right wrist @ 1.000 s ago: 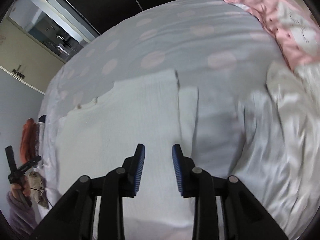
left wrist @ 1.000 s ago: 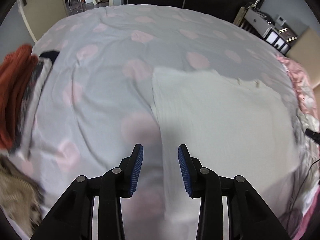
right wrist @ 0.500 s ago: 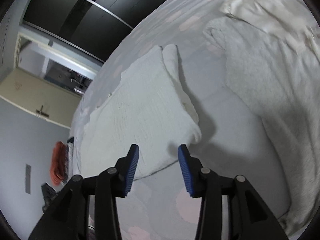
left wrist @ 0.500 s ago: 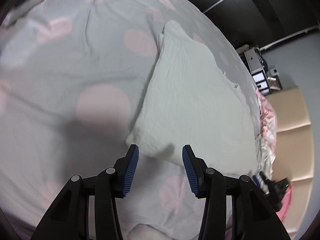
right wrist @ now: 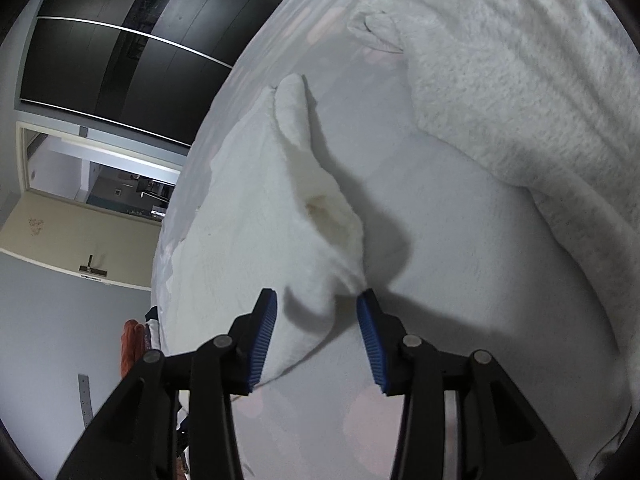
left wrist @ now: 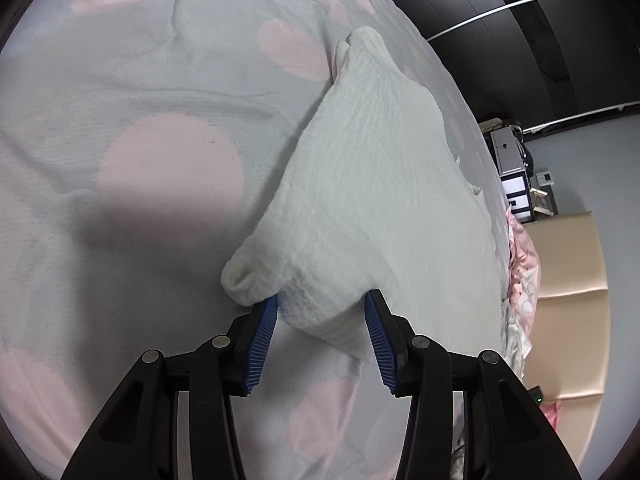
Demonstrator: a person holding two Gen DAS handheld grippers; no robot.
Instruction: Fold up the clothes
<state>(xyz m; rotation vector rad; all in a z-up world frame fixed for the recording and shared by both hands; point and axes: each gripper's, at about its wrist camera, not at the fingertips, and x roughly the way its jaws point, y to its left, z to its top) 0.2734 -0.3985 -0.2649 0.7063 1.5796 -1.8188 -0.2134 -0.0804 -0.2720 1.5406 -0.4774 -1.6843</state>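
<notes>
1. Jaws of your left tool (left wrist: 320, 338) have just been opening and stand apart around a corner of the white sweater (left wrist: 368, 184) lying on the bed (left wrist: 120, 100).
2. Right tool (right wrist: 316, 336) likewise: jaws have just been opening, apart, sweater's other corner (right wrist: 312, 300) between them, unclamped.

At your twelve o'clock in the left wrist view, the grey bedsheet (left wrist: 168, 92) with pink dots fills the frame, and at two o'clock you have a dark wardrobe (left wrist: 520, 40) crossed by a silver rail. At three o'clock a small white box (left wrist: 516, 192) stands against the wall, with a beige padded panel (left wrist: 572, 300) at four. In the right wrist view an open doorway (right wrist: 116, 176) sits at nine o'clock, and a fluffy white blanket (right wrist: 520, 80) at two.
</notes>
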